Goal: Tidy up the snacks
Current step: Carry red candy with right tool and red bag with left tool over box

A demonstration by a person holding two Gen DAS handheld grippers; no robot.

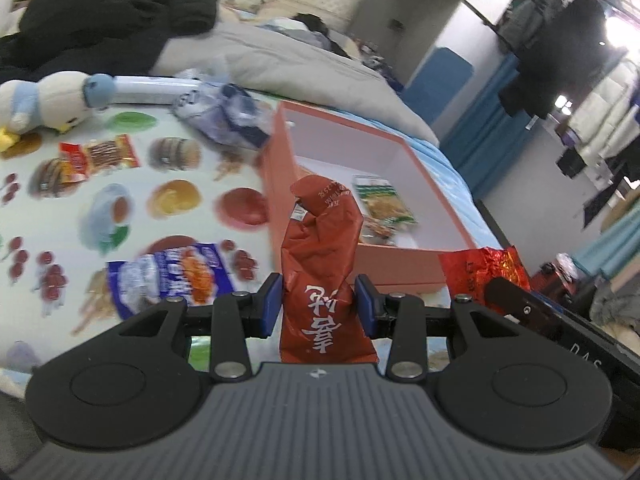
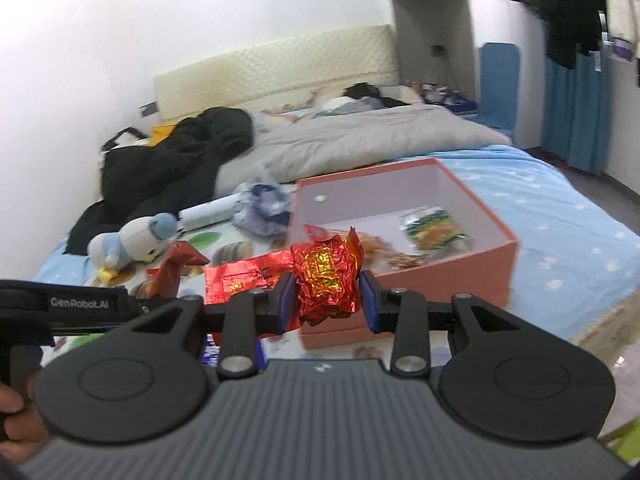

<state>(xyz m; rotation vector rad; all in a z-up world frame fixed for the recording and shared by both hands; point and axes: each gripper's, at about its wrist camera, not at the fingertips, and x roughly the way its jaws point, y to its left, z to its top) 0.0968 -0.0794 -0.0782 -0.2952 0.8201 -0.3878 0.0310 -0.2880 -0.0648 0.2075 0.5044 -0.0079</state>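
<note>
Both tools loaded: L tool (image 1: 318, 306) grips red packet (image 1: 320, 264), R tool (image 2: 326, 300) foil snack (image 2: 326, 280); pink box (image 2: 460, 260) ahead.

A: What's the support surface?

B: Bed (image 2: 552, 216), light blue sheet with pale specks. A food-print mat (image 1: 60, 208) covers its near left part.

A: What's on the mat?

B: Plush penguin (image 1: 44, 104) at the far left edge, orange-red snack pack (image 1: 100, 156) near it, blue-white snack bag (image 1: 172, 276) at the near side, crumpled bluish bag (image 1: 228, 116) at the far edge.

A: And the box?

B: Open pink box (image 2: 448, 276), right of the mat's snacks. Behind: grey duvet (image 2: 360, 140), black clothing (image 2: 168, 160).
</note>
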